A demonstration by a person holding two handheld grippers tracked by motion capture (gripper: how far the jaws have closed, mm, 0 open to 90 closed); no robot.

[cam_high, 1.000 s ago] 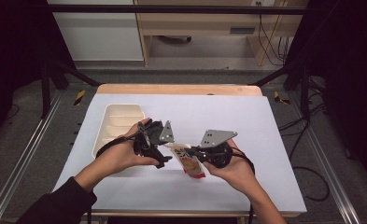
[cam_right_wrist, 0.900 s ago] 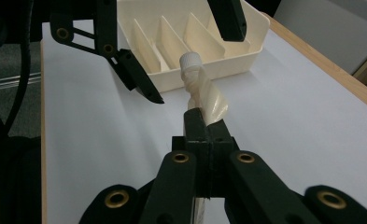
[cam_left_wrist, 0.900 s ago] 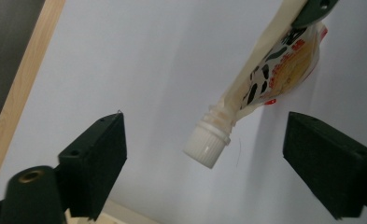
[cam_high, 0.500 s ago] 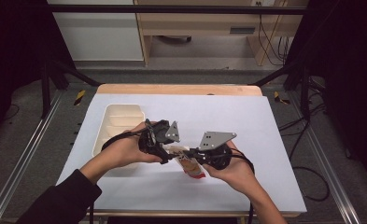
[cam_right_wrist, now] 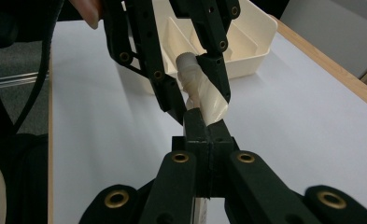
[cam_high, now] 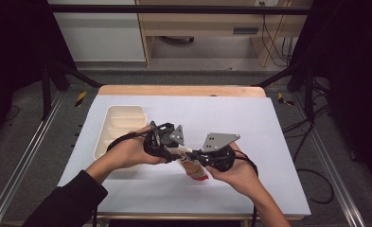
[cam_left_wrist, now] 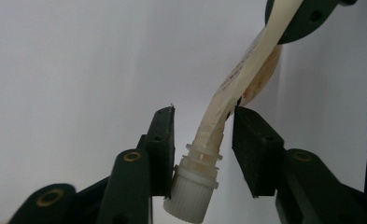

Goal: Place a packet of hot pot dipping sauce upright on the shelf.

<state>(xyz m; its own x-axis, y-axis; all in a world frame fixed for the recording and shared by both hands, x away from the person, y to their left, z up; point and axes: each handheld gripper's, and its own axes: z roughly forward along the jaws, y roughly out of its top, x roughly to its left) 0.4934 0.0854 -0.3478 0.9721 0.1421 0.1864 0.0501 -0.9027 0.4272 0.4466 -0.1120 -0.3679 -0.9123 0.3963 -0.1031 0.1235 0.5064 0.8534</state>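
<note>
Presently the left gripper (cam_left_wrist: 203, 135) has its two black, flat-faced fingers (cam_left_wrist: 164, 140) set either side of the neck of a spouted pouch (cam_left_wrist: 246, 74); they have just been closing. In the left gripper view one pad touches the ribbed white screw cap (cam_left_wrist: 190, 193) at its shoulder, while a narrow gap remains at the other pad, so a full clamp on the neck cannot be confirmed. The cap is cylindrical, finely ridged, matte plastic, with a collar ring above it.

The right gripper (cam_right_wrist: 208, 128) is clenched: its black fingers (cam_right_wrist: 195, 126) meet on the flat, flexible body of the pouch, pinching the cream-coloured film. The film bends in a soft curve between the two grippers, glossy and creased near the spout; red-orange printing shows on its lower part in the high view (cam_high: 193, 168).

The pouch is held in the air just above the table (cam_high: 269, 142), between both hands near the middle of the near half. The table top is a smooth, pale matte sheet with a wooden edge at the far side. A cream plastic tray (cam_high: 112, 127), rectangular with rounded corners and thin dividing walls, rests on the table just beside the left hand (cam_high: 127, 153). Grey three-cornered metal plates sit on top of both grippers.
</note>
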